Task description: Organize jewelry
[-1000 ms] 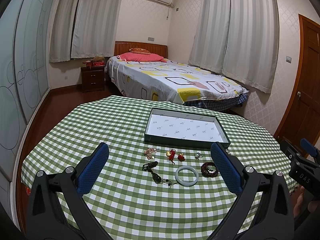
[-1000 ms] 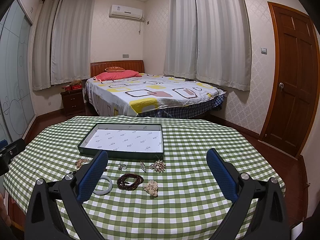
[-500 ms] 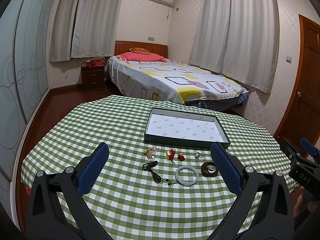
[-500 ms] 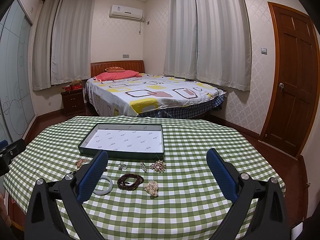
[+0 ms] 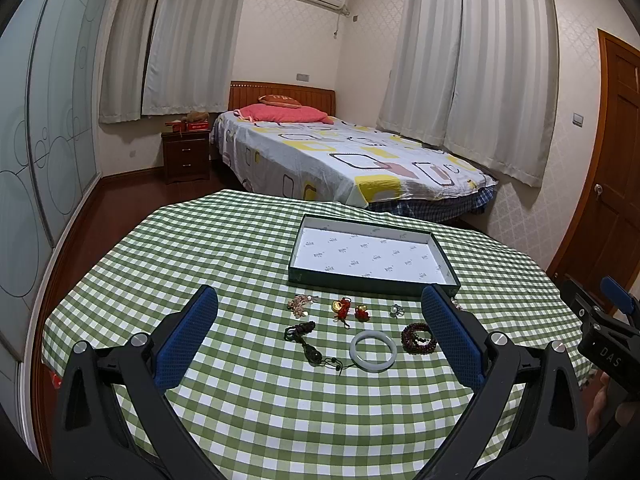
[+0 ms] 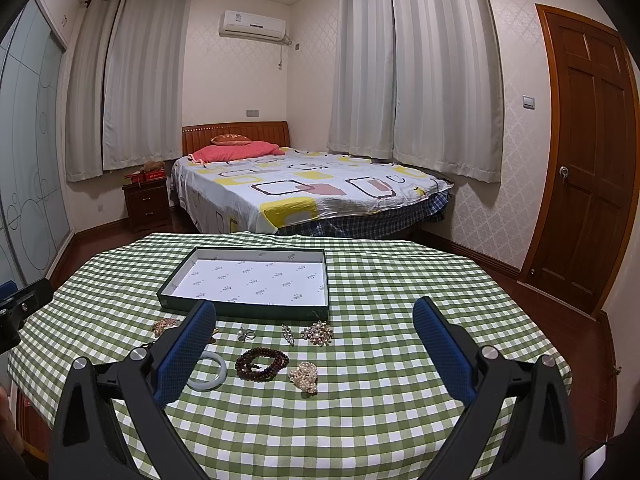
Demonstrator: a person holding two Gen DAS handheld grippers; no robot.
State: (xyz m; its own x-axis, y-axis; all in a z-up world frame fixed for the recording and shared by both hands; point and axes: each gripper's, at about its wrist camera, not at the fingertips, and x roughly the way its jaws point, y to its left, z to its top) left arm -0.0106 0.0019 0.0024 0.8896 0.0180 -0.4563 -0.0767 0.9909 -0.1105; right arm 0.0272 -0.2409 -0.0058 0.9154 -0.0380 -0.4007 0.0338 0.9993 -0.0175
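Note:
A dark green shallow box [image 5: 372, 279] with a white lining stands on the checked table; it also shows in the right wrist view [image 6: 244, 311]. Jewelry lies in front of it: a pale jade bangle [image 5: 373, 351], a brown bead bracelet [image 6: 261, 363], red and gold charms [image 5: 349, 309], a dark corded pendant [image 5: 310, 346], a pearl cluster [image 6: 304, 376], a brooch [image 6: 317, 333], a ring [image 6: 247, 334]. My left gripper [image 5: 318, 318] is open and empty above the near table. My right gripper [image 6: 314, 330] is open and empty too.
The round table has a green and white checked cloth [image 6: 400, 304]. A bed [image 6: 304, 188] and a nightstand [image 6: 146, 202] stand behind it. A wooden door [image 6: 588, 168] is at the right. The right gripper's body [image 5: 600, 336] shows at the left view's right edge.

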